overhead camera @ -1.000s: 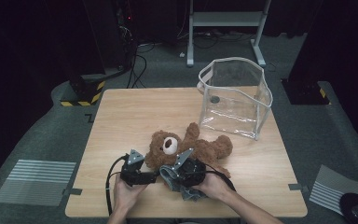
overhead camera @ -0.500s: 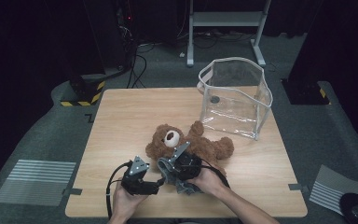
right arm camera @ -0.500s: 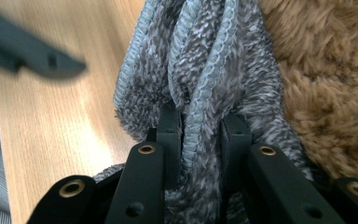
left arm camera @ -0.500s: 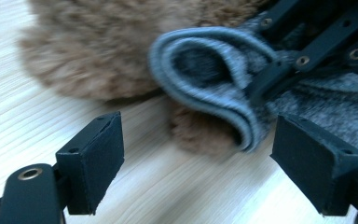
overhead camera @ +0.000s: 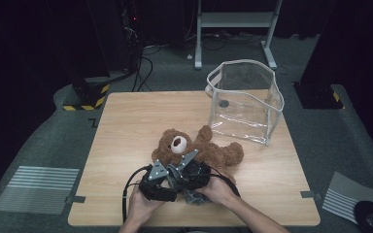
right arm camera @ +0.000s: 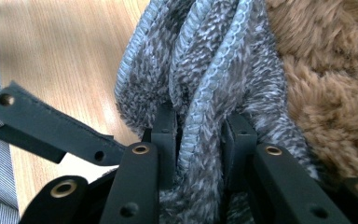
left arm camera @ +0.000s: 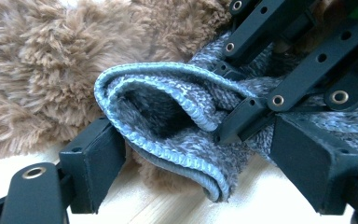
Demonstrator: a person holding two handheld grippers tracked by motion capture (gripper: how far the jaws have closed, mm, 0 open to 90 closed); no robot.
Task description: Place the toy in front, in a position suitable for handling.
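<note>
Both forearms entering from the bottom edge of the high view, converging at lower centre. Left hand (overhead camera: 138, 206) wrapped around the left gripper (overhead camera: 161, 175), right hand (overhead camera: 218, 190) around the right gripper (overhead camera: 190, 165), the two bodies pressed close together. In the left gripper view, jaws spread wide, one at lower left, one at lower right of the frame. In the right gripper view, jaws standing narrow at bottom centre, having just been opening, grey knit fabric between them.
</note>
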